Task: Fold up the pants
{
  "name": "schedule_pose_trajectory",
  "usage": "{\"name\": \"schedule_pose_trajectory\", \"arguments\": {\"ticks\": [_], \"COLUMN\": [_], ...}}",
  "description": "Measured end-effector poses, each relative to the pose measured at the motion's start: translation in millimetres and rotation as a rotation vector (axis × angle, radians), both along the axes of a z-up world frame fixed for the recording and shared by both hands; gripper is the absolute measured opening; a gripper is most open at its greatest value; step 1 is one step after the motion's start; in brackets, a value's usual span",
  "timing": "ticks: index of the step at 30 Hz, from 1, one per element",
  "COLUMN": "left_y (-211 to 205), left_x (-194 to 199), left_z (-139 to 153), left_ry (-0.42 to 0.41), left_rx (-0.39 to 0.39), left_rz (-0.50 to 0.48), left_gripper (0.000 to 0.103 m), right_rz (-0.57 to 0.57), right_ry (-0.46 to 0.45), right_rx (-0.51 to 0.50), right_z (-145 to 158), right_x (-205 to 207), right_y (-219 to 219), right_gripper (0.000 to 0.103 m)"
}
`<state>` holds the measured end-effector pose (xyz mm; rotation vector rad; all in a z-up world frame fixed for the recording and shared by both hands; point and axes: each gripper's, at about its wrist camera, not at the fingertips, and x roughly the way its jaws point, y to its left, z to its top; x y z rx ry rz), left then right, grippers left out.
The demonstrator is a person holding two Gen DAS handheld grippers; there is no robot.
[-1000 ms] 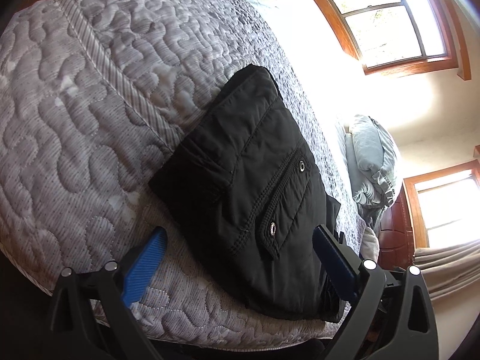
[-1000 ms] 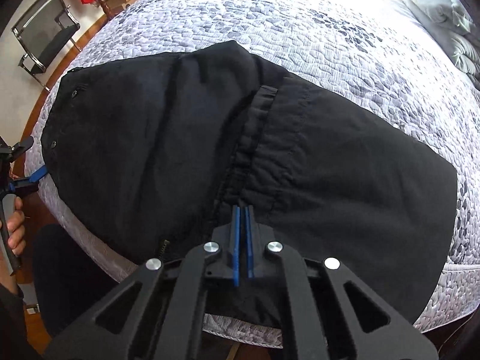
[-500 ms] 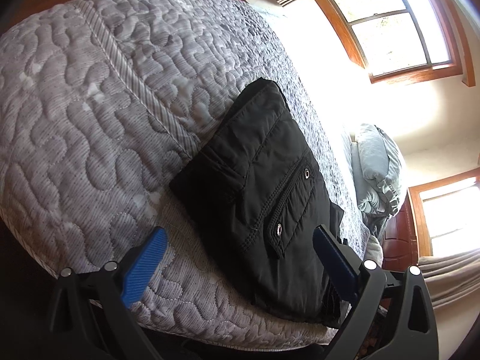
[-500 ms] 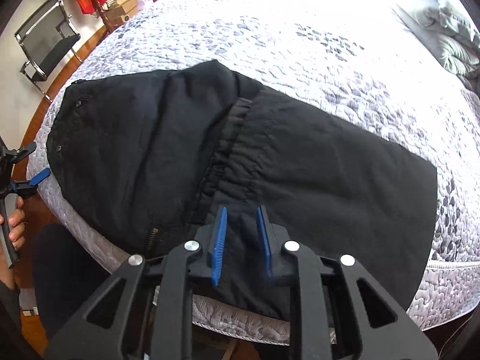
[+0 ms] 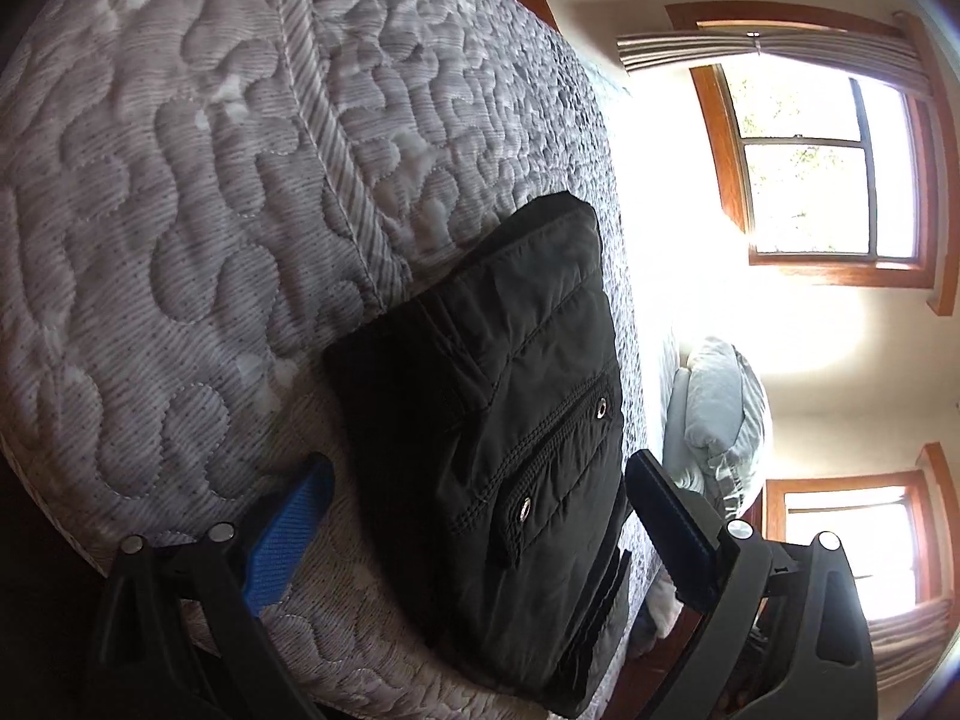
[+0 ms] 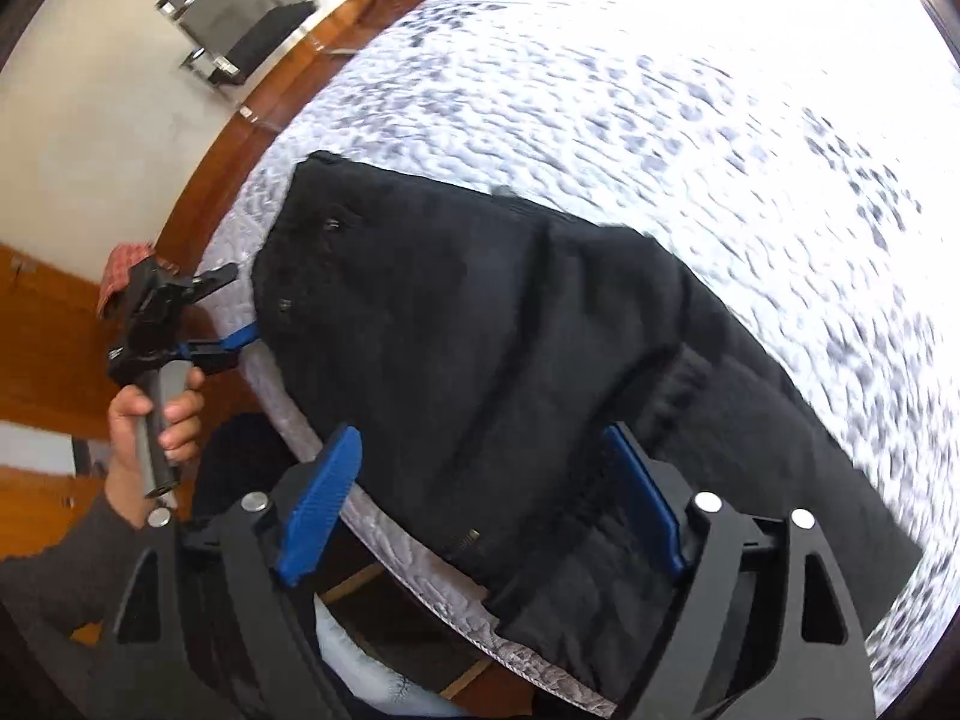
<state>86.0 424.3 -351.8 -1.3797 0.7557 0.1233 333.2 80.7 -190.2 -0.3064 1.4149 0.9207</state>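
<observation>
Your left tool (image 5: 474, 516) is wide open and holds nothing; its two blue fingers (image 5: 288, 534) stand on each side of the near end of the pants (image 5: 510, 420), above the cloth and not closed on it. Your right tool (image 6: 486, 498) is also wide open and empty, with its blue fingers (image 6: 318, 504) spread over the near edge of the pants (image 6: 510, 372).

The black pants lie folded on the bed (image 5: 180, 180), close to its near edge and near one corner. In the left wrist view you see a pocket flap with two metal snaps (image 5: 525, 507) on top of the folded stack. In the right wrist view the pants stretch along the bed edge, and part of the cloth hangs a little over that edge. This view is blurred.

In the right wrist view you also see your left hand (image 6: 150, 420) on the handle of the left tool (image 6: 228, 312), beside the far end of the pants.

Farther out, grey pillows (image 5: 720, 420) lie at the head of the bed, and two windows (image 5: 834, 180) with wooden frames are on the wall behind. On the other side of the room a black chair (image 6: 240, 24) with a metal frame stands on the wooden floor (image 6: 198, 198), well apart from the bed.
</observation>
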Motion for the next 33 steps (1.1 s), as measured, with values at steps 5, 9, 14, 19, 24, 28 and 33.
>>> {"name": "schedule_pose_trajectory", "arguments": {"ticks": [5, 9, 14, 19, 24, 28, 33], "left_y": [-4, -14, -23, -28, -24, -23, -24], "left_x": [-1, -4, -17, -25, -24, -24, -40], "left_z": [-5, -8, -18, -25, -29, -32, -39], "left_ry": [-0.017, -0.02, 0.003, 0.022, 0.001, 0.005, 0.011], "left_rx": [-0.009, 0.008, 0.024, 0.016, -0.032, -0.04, -0.055], "left_rz": [0.036, 0.07, 0.118, 0.158, 0.183, 0.198, 0.207], "left_gripper": [0.094, 0.085, 0.063, 0.06, 0.077, 0.074, 0.064], "right_rz": [0.231, 0.36, 0.501, 0.595, 0.663, 0.701, 0.742], "right_ry": [0.042, 0.078, 0.15, 0.212, 0.281, 0.321, 0.38], "right_rx": [-0.055, -0.106, -0.128, -0.128, -0.146, -0.151, -0.148], "right_z": [9, 4, -22, -58, -100, -117, -128], "right_x": [45, 65, 78, 75, 69, 67, 64], "right_y": [80, 139, 208, 265, 303, 319, 330], "right_gripper": [0.091, 0.091, 0.091, 0.092, 0.092, 0.092, 0.092]}}
